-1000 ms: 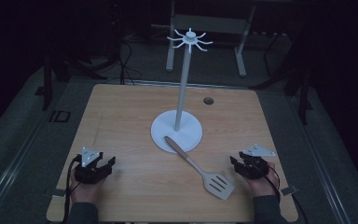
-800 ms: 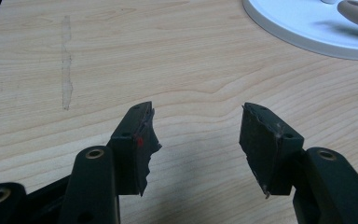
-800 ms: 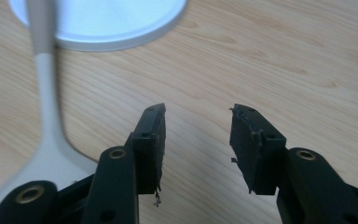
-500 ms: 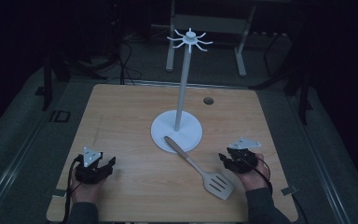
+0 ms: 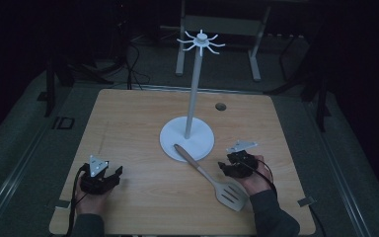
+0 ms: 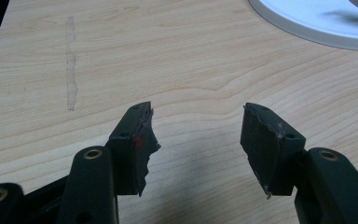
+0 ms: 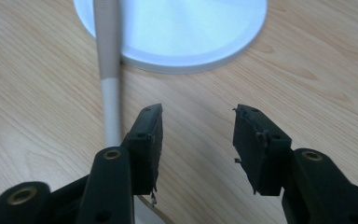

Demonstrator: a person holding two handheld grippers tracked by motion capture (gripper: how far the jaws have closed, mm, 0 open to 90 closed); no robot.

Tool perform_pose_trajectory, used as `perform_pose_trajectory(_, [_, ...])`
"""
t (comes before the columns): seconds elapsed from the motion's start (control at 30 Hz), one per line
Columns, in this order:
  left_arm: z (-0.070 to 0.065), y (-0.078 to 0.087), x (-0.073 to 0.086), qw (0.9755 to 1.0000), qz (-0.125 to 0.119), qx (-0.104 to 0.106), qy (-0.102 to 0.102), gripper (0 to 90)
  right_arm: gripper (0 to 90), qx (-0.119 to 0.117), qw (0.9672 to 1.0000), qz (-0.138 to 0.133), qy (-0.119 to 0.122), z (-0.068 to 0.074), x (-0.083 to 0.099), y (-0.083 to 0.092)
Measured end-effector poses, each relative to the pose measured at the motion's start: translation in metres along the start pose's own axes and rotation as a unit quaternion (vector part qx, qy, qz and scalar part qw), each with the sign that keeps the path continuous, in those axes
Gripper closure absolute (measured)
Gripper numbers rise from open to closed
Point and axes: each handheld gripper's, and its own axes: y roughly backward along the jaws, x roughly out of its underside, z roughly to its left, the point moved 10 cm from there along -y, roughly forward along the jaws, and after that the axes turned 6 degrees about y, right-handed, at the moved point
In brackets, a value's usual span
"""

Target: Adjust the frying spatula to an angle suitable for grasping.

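Standing near the middle of the wooden desk [image 5: 128, 118] is a white hook stand [image 5: 192, 106] with a round base, a tall pole and radiating hooks at its top. A slotted spatula [image 5: 212, 178] lies with its handle tip on the near edge of the stand's base, its blade pointing away toward the desk's near edge. The right gripper [image 5: 229, 169] hovers just right of the spatula handle, its 2 fingers [image 7: 149, 140] spread apart and empty. The left gripper [image 5: 109, 177] sits well left of the stand, fingers [image 6: 137, 140] wide apart, holding nothing.
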Motion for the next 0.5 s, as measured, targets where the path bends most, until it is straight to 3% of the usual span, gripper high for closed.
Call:
perform_pose_trajectory(0.23, [0.000, 0.000, 0.000, 1.0000, 0.001, -0.001, -0.002, 43.9, 56.2, -0.029, 0.9990, 0.024, 0.022, 0.013, -0.009, -0.014])
perform_pose_trajectory(0.5, [0.000, 0.000, 0.000, 1.0000, 0.001, -0.003, -0.005, 43.7, 64.1, -0.067, 0.9958, 0.047, 0.041, 0.035, -0.020, -0.033])
